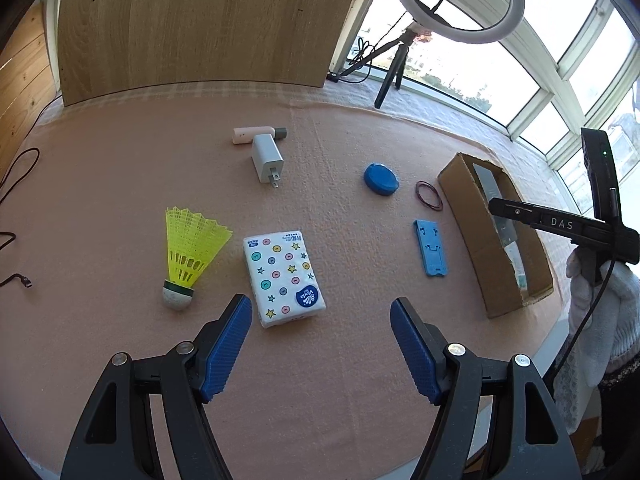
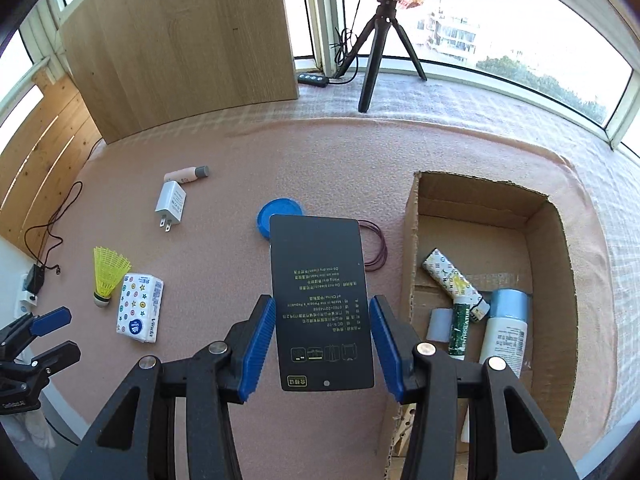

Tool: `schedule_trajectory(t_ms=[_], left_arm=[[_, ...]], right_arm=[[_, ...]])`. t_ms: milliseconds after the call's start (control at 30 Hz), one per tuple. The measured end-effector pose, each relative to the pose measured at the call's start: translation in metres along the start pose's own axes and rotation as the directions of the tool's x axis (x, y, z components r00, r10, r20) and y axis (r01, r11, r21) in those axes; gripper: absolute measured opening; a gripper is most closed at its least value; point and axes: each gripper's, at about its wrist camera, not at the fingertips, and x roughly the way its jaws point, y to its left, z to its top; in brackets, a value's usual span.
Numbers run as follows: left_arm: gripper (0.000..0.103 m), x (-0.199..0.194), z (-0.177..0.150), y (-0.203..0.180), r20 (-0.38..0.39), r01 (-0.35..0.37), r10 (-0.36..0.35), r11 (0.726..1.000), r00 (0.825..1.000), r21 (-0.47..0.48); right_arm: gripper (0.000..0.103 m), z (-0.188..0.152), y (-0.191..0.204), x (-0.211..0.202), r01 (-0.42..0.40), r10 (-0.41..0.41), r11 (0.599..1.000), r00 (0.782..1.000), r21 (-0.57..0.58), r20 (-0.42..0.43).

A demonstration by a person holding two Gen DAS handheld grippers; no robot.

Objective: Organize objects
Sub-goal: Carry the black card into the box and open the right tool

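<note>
My right gripper [image 2: 320, 300] is shut on a flat black card [image 2: 320, 280] with yellow print, held upright above the pink mat just left of an open cardboard box [image 2: 416, 240]. In the left wrist view that card [image 1: 490, 192] hangs over the box [image 1: 464, 216]. My left gripper [image 1: 320, 302] is open, low over the mat, with the near end of a white tissue pack [image 1: 282, 276] printed with dots and stars just ahead of its fingertips. A yellow shuttlecock [image 1: 188, 256] lies left of the pack.
On the mat lie a white charger [image 1: 267, 158], a pink tube [image 1: 258, 134], a blue lid [image 1: 381, 179], rubber bands [image 1: 429, 195] and a blue plastic plate [image 1: 430, 247]. The box holds several tubes and bottles [image 2: 476, 312]. A tripod [image 2: 380, 40] and a wooden board [image 2: 180, 40] stand behind.
</note>
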Motion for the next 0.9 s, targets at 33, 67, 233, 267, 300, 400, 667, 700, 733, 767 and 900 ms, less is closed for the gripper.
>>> schedule_trajectory(t_ms=[33, 67, 233, 267, 300, 400, 667, 700, 733, 767, 900], left_arm=[[0.075, 0.002, 0.001, -0.003, -0.002, 0.003, -0.003, 1.000, 1.000, 0.004], [0.075, 0.003, 0.001, -0.006, -0.003, 0.006, -0.006, 1.000, 1.000, 0.009], [0.075, 0.011, 0.003, -0.016, -0.015, 0.017, -0.016, 1.000, 1.000, 0.026], [0.075, 0.012, 0.004, -0.018, -0.016, 0.019, -0.018, 0.999, 1.000, 0.029], [0.075, 0.013, 0.004, -0.020, -0.018, 0.020, -0.020, 0.999, 1.000, 0.031], [0.075, 0.016, 0.004, -0.024, -0.023, 0.023, -0.022, 0.999, 0.999, 0.038], [0.075, 0.018, 0.006, -0.029, -0.028, 0.025, -0.024, 0.998, 0.999, 0.052], [0.075, 0.018, 0.006, -0.029, -0.028, 0.026, -0.024, 0.998, 0.999, 0.052], [0.075, 0.018, 0.006, -0.029, -0.028, 0.026, -0.024, 0.998, 0.999, 0.052], [0.075, 0.018, 0.006, -0.030, -0.028, 0.025, -0.023, 0.998, 0.999, 0.053], [0.075, 0.016, 0.006, -0.029, -0.026, 0.023, -0.021, 0.998, 0.999, 0.053]], right_arm=[[0.045, 0.000, -0.010, -0.003, 0.013, -0.013, 1.000, 1.000, 0.017, 0.005], [0.045, -0.001, -0.020, -0.005, 0.026, -0.027, 0.999, 1.000, 0.035, 0.009], [0.045, -0.010, -0.065, -0.011, 0.085, -0.086, 0.989, 0.996, 0.121, 0.004], [0.045, -0.012, -0.073, -0.011, 0.096, -0.097, 0.986, 0.995, 0.138, 0.003], [0.045, -0.014, -0.081, -0.011, 0.104, -0.105, 0.983, 0.994, 0.151, -0.001], [0.045, -0.019, -0.098, -0.008, 0.123, -0.123, 0.976, 0.992, 0.182, -0.013], [0.050, -0.024, -0.111, -0.006, 0.139, -0.138, 0.971, 0.990, 0.196, -0.018], [0.057, -0.024, -0.111, -0.006, 0.148, -0.146, 0.969, 0.989, 0.197, -0.024], [0.060, -0.023, -0.112, -0.007, 0.153, -0.153, 0.968, 0.988, 0.199, -0.019], [0.061, -0.023, -0.111, -0.008, 0.154, -0.155, 0.968, 0.988, 0.198, -0.011], [0.061, -0.021, -0.108, -0.011, 0.162, -0.164, 0.969, 0.986, 0.188, -0.006]])
